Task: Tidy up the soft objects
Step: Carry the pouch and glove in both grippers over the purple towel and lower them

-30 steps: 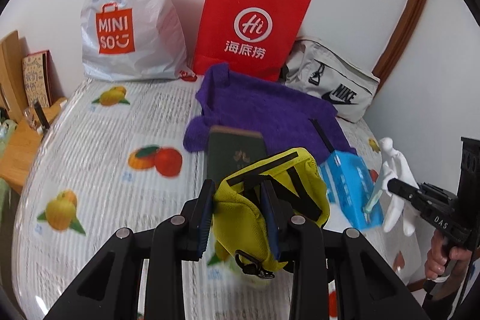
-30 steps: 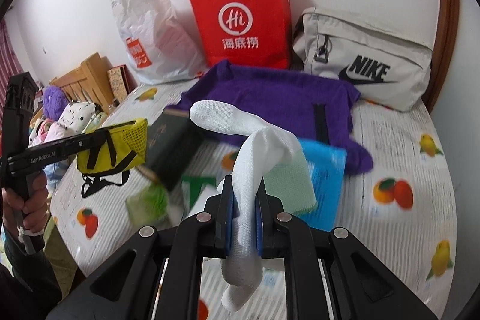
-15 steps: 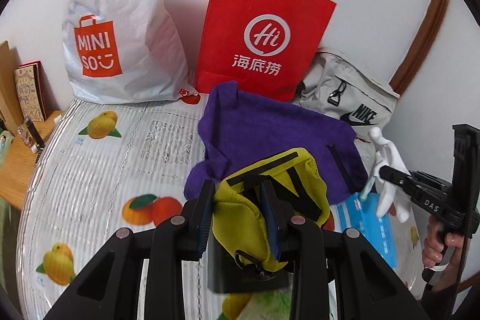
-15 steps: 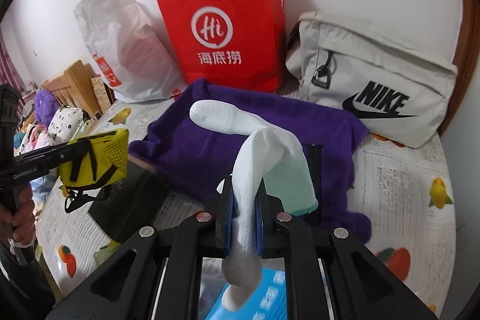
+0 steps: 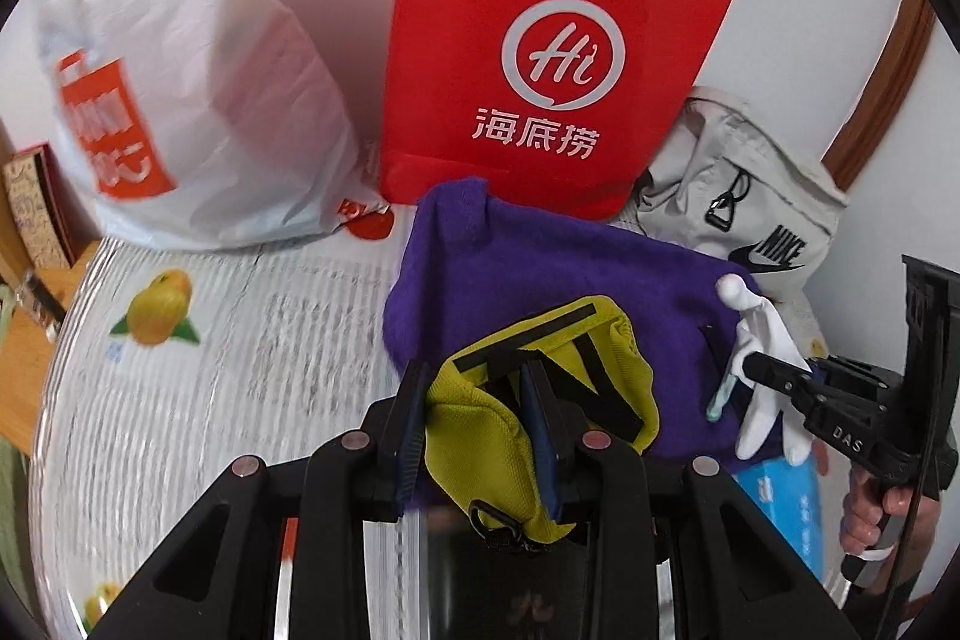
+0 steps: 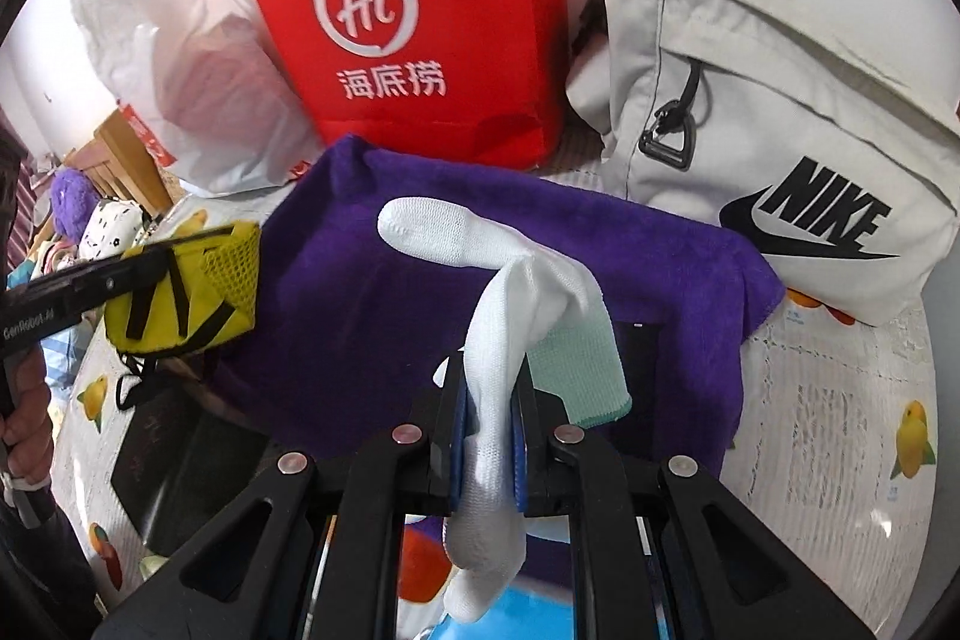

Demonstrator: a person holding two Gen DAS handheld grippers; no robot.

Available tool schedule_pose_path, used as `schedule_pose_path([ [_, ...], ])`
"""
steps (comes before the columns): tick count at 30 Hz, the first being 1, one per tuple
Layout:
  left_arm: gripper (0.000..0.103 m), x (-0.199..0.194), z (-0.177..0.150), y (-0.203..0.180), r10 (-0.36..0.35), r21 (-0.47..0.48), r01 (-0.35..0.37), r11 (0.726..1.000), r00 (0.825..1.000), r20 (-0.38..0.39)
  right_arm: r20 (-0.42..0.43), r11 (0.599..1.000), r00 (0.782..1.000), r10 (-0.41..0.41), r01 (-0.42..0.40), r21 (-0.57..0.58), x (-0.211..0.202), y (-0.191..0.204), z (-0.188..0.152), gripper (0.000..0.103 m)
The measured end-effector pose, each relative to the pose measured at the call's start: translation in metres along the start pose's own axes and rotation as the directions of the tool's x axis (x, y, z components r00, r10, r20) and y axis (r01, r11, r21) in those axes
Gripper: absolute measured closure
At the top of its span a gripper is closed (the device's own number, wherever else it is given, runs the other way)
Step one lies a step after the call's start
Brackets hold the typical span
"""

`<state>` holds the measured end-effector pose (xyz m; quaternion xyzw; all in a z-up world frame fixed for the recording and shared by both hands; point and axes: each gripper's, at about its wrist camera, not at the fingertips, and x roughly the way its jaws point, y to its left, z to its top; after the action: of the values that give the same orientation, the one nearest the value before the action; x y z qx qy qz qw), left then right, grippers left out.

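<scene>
My left gripper (image 5: 474, 424) is shut on a yellow pouch (image 5: 540, 400) with black straps, held above the near edge of a purple towel (image 5: 540, 274). In the right wrist view the same yellow pouch (image 6: 186, 292) hangs at the left over the table. My right gripper (image 6: 489, 442) is shut on a white glove (image 6: 504, 316) with a mint-green cuff, over the purple towel (image 6: 372, 292). From the left wrist view the white glove (image 5: 759, 340) shows at the right, gripped by the other tool in a person's hand (image 5: 870, 514).
A red paper bag (image 5: 540, 40), a white plastic bag (image 5: 198, 100) and a grey Nike bag (image 6: 780, 130) stand along the wall behind the towel. A dark book (image 6: 180, 466) and a blue packet (image 5: 786, 496) lie on the fruit-print tablecloth (image 5: 240, 340). Wooden furniture sits at the left.
Both grippers have moved forward toward the wall, carrying the pouch and the glove over the purple towel. The bags now look larger and closer. Both grips are unchanged.
</scene>
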<state>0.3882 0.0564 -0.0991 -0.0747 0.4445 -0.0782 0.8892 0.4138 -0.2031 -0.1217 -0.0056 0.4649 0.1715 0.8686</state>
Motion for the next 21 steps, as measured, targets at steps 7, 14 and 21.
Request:
schedule_pose_path([
  [7, 0.073, 0.032, 0.021, -0.013, 0.0, 0.038, 0.001, 0.999, 1.0, -0.026, -0.049, 1.0, 0.999, -0.004, 0.004, 0.015, 0.025, -0.011, 0.006, 0.09],
  [14, 0.073, 0.06, 0.037, -0.018, 0.025, 0.055, -0.021, 0.998, 0.997, -0.074, -0.085, 1.0, 0.996, -0.013, 0.014, 0.011, 0.046, -0.016, 0.014, 0.09],
  [21, 0.071, 0.082, 0.046, -0.019, 0.048, 0.067, -0.04, 0.997, 0.992, -0.114, -0.13, 1.0, 0.991, -0.014, 0.013, -0.006, 0.061, -0.015, 0.016, 0.087],
])
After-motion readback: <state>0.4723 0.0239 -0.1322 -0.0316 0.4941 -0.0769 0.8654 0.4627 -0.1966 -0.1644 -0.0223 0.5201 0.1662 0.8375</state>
